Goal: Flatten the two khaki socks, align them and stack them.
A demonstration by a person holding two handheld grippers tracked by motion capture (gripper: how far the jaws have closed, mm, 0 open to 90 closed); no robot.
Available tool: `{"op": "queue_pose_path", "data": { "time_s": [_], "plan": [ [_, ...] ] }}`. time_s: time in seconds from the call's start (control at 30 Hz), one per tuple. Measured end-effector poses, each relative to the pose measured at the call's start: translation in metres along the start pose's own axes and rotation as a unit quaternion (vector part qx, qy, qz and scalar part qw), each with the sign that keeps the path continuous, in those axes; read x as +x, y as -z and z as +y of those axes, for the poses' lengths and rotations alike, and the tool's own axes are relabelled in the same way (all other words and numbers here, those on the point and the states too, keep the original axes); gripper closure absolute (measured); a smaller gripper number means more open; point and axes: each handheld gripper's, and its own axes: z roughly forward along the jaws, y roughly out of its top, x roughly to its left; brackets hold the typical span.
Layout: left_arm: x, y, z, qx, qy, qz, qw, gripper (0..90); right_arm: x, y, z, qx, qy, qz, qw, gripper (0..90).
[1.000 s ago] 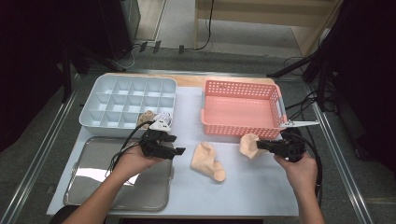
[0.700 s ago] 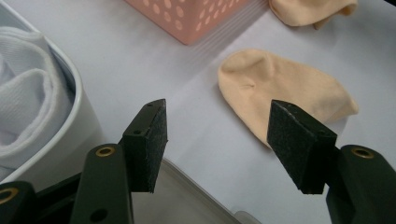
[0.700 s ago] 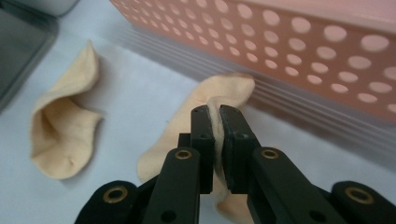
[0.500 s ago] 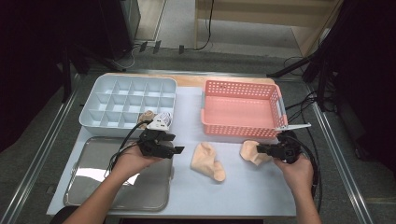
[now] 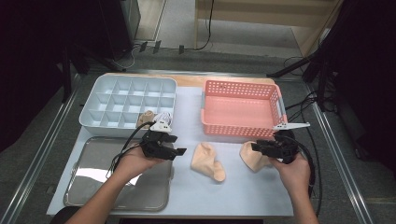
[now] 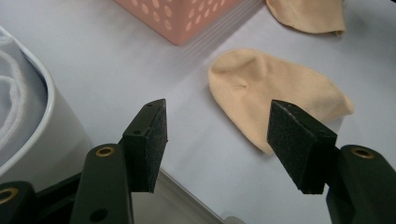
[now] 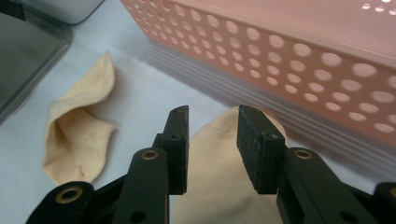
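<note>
A divided tray (image 5: 126,100) sits far left on the table (image 5: 233,200), a perforated basket (image 5: 240,108) far right, well apart; a flat metal tray (image 5: 88,179) lies near left, just before the divided tray; two socks lie on the table before the basket, one sock (image 5: 208,161) at centre, the other sock (image 5: 251,156) to its right, near each other but apart; bundled fabric (image 5: 156,119) rests in the divided tray's near-right compartment.
</note>
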Motion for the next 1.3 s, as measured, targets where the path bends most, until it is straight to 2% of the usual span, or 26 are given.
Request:
{"op": "queue_pose_path", "data": {
  "time_s": [0.2, 0.27, 0.4, 0.47, 0.63, 0.83, 0.97, 1.17, 1.3],
  "plan": [
    [0.000, -0.006, 0.003, 0.001, -0.002, 0.000, 1.0000, 40.2, 0.010, -0.004, 0.000, 0.001, 0.004, 0.012, 0.9999, 66.1],
    [0.001, -0.009, 0.005, -0.001, 0.009, -0.005, 1.0000, 40.9, 0.014, -0.006, 0.000, 0.002, 0.006, 0.015, 0.9999, 66.2],
    [0.001, -0.012, 0.006, -0.001, 0.010, -0.006, 0.9999, 41.6, 0.019, -0.008, -0.002, 0.005, 0.010, 0.019, 0.9998, 66.8],
    [-0.001, -0.016, 0.008, 0.004, 0.005, -0.001, 1.0000, 42.4, 0.023, -0.011, -0.004, 0.009, 0.014, 0.024, 0.9996, 67.4],
    [-0.004, -0.023, 0.011, 0.014, 0.011, -0.003, 0.9998, 47.3, 0.028, -0.012, -0.005, 0.008, 0.016, 0.029, 0.9994, 68.7],
    [-0.007, -0.034, 0.011, 0.029, 0.002, 0.000, 0.9996, 46.2, 0.036, -0.017, -0.008, 0.012, 0.021, 0.038, 0.9990, 69.5],
    [-0.008, -0.041, 0.009, 0.035, 0.010, -0.002, 0.9993, 45.7, 0.043, -0.023, -0.009, 0.018, 0.031, 0.044, 0.9984, 69.5],
    [-0.013, -0.051, 0.007, 0.039, 0.006, -0.011, 0.9992, 49.0, 0.048, -0.032, -0.011, 0.025, 0.039, 0.054, 0.9975, 69.5],
    [-0.017, -0.058, 0.005, 0.050, -0.006, -0.009, 0.9987, 50.8, 0.052, -0.040, -0.013, 0.033, 0.042, 0.064, 0.9965, 69.6]
  ]
}}
